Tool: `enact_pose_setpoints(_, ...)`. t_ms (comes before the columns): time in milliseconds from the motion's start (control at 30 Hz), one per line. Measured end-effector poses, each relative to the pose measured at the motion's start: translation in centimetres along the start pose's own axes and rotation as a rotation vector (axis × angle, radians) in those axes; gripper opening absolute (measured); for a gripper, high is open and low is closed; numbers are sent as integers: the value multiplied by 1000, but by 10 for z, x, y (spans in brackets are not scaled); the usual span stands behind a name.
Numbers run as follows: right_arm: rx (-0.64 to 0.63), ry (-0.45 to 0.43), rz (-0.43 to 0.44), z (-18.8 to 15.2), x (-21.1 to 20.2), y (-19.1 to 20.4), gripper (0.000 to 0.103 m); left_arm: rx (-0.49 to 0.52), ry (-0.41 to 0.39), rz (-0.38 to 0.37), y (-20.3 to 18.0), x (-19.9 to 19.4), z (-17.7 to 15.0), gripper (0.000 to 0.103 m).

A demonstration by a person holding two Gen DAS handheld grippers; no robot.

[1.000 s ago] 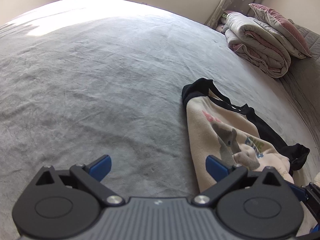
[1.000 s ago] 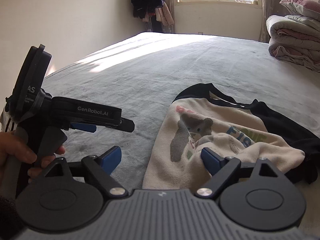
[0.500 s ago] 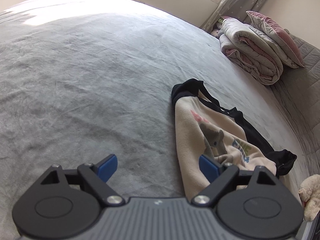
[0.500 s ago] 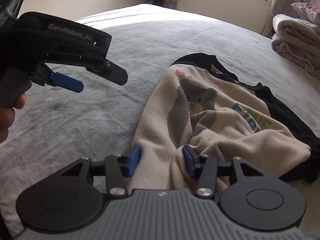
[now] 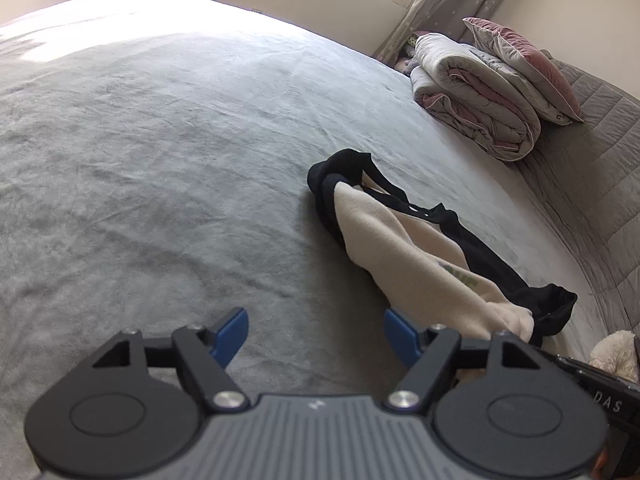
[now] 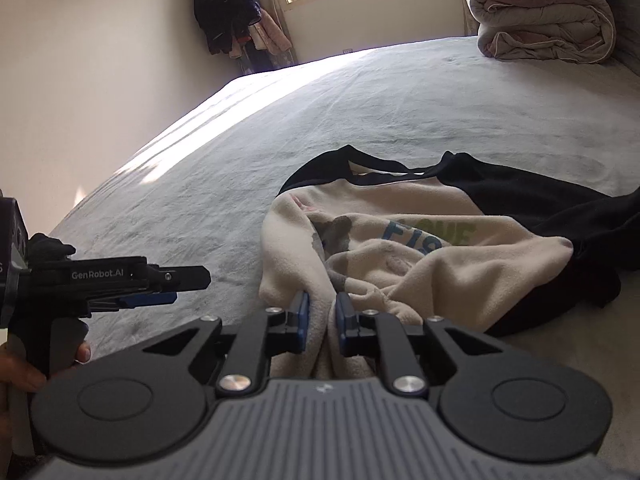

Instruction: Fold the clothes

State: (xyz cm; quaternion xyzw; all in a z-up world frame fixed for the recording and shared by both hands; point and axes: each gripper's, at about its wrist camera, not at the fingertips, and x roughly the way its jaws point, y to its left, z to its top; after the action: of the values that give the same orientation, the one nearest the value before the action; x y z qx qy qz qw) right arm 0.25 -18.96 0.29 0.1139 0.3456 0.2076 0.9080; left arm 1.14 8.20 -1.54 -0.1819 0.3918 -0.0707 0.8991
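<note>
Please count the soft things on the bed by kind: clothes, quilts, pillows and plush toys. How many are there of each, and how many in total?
Clothes: 1, the shirt, pinched by the right gripper
Quilts: 1, the folded quilt
Pillows: 1, the pillow on top of the quilt
Plush toys: 1, the plush toy, partly cut off at the edge
Total: 4

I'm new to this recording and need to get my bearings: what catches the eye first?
A crumpled cream sweatshirt with black sleeves on the grey bed, its near edge pinched by the right gripper. The left gripper is closing beside it over bare blanket, nothing between its jaws. A rolled quilt sits behind.
</note>
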Motion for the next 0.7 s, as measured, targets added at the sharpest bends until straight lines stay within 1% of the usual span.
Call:
enact_pose_setpoints(133, 76, -39, -25, 8, -13, -25, 4, 63, 0, -17, -15, 6, -6, 73)
enact_pose_setpoints(233, 85, -46, -44, 8, -18, -34, 4, 107, -4, -28, -28, 13, -10, 73)
enact_pose_setpoints(333, 88, -56, -79, 10, -25, -41, 4, 130, 1, -37, -40, 23, -12, 73)
enact_pose_setpoints(400, 100, -64, -126, 11, -29, -51, 0, 136, 7, -42, -47, 29, -12, 73)
enact_pose_setpoints(467, 117, -71, -198, 12, -35, -64, 0, 144, 17, -41, -55, 37, -10, 73)
enact_pose_setpoints(500, 153, -70, -208, 12, -37, -75, 0, 148, 22, -42, -59, 43, -9, 73)
enact_pose_setpoints(600, 225, -61, -184, 10, -45, -95, 0, 148, 34, -38, -68, 62, -5, 73)
enact_pose_setpoints(633, 247, -58, -175, 9, -48, -102, 0, 136, 39, -35, -69, 69, -4, 73)
enact_pose_setpoints(700, 255, -47, -161, 7, -51, -106, 0, 76, 53, -40, -67, 82, -2, 73)
